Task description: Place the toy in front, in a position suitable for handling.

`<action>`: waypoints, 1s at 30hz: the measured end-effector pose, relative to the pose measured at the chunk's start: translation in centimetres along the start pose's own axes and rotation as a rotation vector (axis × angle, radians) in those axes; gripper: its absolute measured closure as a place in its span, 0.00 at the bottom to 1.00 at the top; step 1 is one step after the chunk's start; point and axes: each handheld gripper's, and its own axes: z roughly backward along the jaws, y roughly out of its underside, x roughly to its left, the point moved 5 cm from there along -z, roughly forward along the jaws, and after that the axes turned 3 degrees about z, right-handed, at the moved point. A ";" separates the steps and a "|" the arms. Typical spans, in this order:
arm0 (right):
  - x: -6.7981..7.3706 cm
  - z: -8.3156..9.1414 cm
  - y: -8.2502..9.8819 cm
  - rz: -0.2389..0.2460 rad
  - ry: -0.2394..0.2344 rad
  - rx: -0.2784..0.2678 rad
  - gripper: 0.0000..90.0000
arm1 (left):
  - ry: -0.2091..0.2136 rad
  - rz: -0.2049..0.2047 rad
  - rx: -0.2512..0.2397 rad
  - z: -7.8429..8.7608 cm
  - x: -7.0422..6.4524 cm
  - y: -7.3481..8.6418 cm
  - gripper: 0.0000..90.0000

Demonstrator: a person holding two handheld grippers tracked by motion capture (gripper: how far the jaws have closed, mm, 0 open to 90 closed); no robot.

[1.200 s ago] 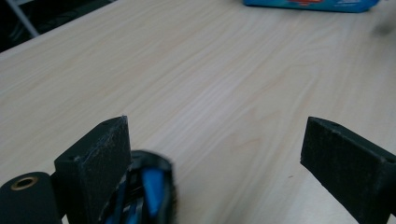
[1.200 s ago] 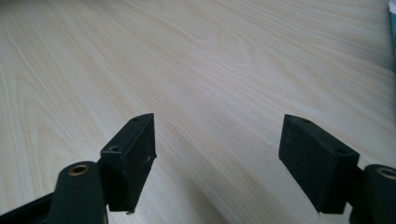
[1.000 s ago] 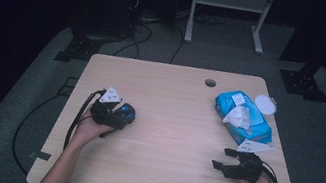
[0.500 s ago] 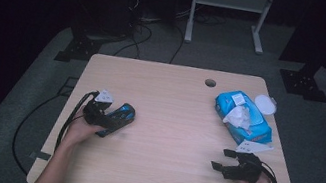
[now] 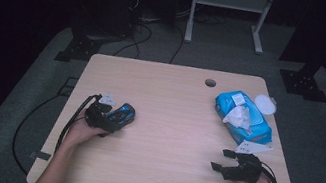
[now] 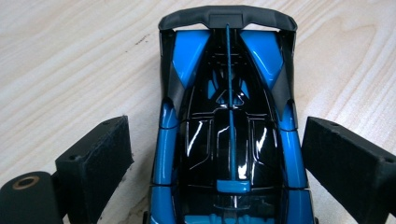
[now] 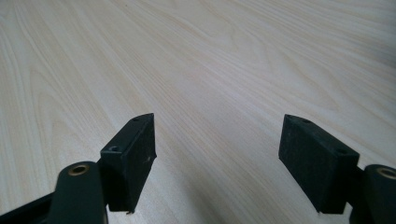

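item: blue toy car (image 6: 229,140), on the table (image 5: 166,117) well left of the wipes pack (image 5: 244,117). my left gripper (image 6: 219,154) straddles it, jaws wide, pads flanking both sides with gaps; i judge the grasp not yet made, closing and lifting left to do. my right gripper (image 7: 219,154), near edge just below the pack, wide, empty. white lid (image 5: 265,103) just beside the pack. nothing blocks the car.

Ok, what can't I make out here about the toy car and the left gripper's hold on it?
- Toy car: its near end is cut off by the bottom edge of the left gripper view.
- Left gripper: pads flank the car with small gaps; contact lower down is hidden by the body.
- High view: the car is too small, partly covered by the gripper.
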 end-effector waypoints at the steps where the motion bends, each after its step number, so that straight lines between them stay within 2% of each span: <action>1: 0.0 0.0 0.0 -0.001 -0.001 0.001 0.29 | 0.004 0.007 0.001 0.0 0.0 0.0 0.10; 8: 0.1 -0.1 0.0 0.004 -0.003 0.005 0.29 | 0.025 -0.010 0.023 -0.4 -0.1 0.3 0.16; 16: 0.2 -0.2 0.0 0.006 -0.008 0.010 0.29 | 0.027 -0.009 0.012 -0.4 0.0 0.2 0.18; 20: 0.3 -0.3 0.0 0.011 -0.010 0.013 0.29 | 0.036 -0.028 0.010 -0.3 -0.2 0.2 0.24; 24: 0.3 -0.3 0.0 0.013 -0.011 0.015 0.29 | 0.035 -0.022 0.005 -0.2 -0.1 0.2 0.28; 30: 0.4 -0.4 0.0 0.012 -0.013 0.018 0.29 | 0.033 -0.030 0.011 -0.1 -0.1 0.2 0.29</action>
